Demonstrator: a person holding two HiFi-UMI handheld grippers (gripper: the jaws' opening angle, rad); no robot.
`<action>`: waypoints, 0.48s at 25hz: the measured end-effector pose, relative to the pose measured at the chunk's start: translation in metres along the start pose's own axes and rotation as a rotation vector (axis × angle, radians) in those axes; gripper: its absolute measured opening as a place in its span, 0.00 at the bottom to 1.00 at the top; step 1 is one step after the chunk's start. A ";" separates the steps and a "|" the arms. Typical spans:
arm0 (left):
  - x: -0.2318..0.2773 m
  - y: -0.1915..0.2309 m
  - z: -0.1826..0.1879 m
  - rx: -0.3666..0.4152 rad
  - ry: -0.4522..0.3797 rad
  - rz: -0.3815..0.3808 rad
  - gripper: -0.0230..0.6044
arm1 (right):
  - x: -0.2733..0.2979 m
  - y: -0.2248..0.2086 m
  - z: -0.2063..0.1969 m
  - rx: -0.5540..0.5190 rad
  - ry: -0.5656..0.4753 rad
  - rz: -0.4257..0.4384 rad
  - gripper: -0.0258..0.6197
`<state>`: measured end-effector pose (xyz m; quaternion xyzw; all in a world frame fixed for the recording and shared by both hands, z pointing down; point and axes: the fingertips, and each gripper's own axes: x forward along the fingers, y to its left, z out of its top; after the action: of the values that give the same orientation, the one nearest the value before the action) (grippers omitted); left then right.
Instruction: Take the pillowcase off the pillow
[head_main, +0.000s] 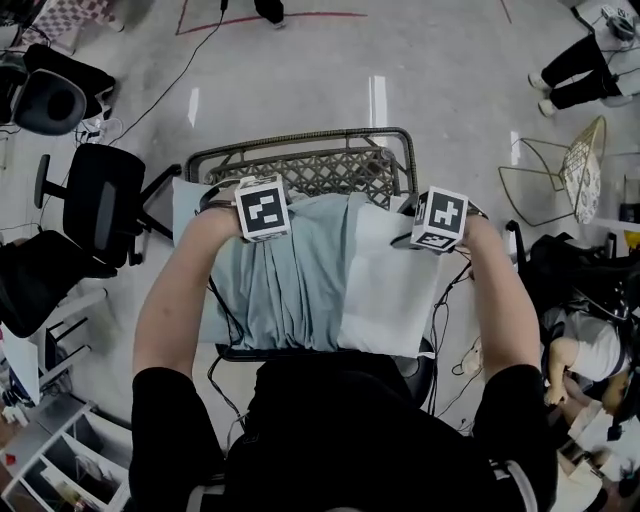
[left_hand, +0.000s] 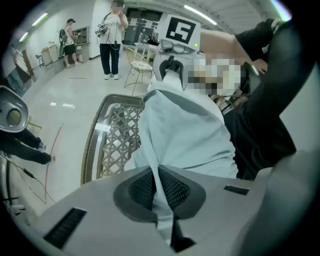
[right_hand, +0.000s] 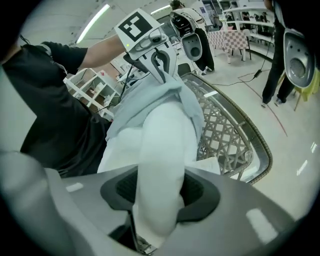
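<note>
The left tongs (left_hand: 159, 189) are clenched on the pale blue pillowcase (head_main: 285, 275), and the right tongs (right_hand: 156, 196) grasp the white pillow (head_main: 390, 285). Both lie below them on a wicker chair (head_main: 330, 170) standing on a glossy floor (head_main: 400, 70). Office chairs (head_main: 100, 205) stand left of the left tongs.

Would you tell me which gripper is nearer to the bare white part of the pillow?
Right. The right gripper is clamped on the bare white pillow itself; the left gripper is off to its side, pinching the blue pillowcase.

A lab-like hall: office chairs (head_main: 98, 205), floor cables (head_main: 172, 74), taped lines (head_main: 320, 15).
</note>
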<state>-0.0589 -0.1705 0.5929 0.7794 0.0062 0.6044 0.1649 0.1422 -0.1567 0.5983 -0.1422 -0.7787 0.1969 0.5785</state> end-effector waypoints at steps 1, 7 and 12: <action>-0.004 -0.004 -0.010 0.006 0.036 0.016 0.05 | -0.003 0.002 -0.004 0.005 0.000 -0.009 0.34; -0.027 -0.020 -0.052 -0.045 0.033 0.086 0.05 | -0.029 0.007 -0.019 0.030 -0.032 -0.039 0.33; -0.042 -0.022 -0.053 -0.097 -0.122 0.163 0.05 | -0.036 0.003 -0.018 -0.001 -0.016 -0.097 0.33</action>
<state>-0.1159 -0.1450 0.5585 0.8039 -0.0964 0.5666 0.1529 0.1695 -0.1677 0.5709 -0.1033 -0.7894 0.1693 0.5810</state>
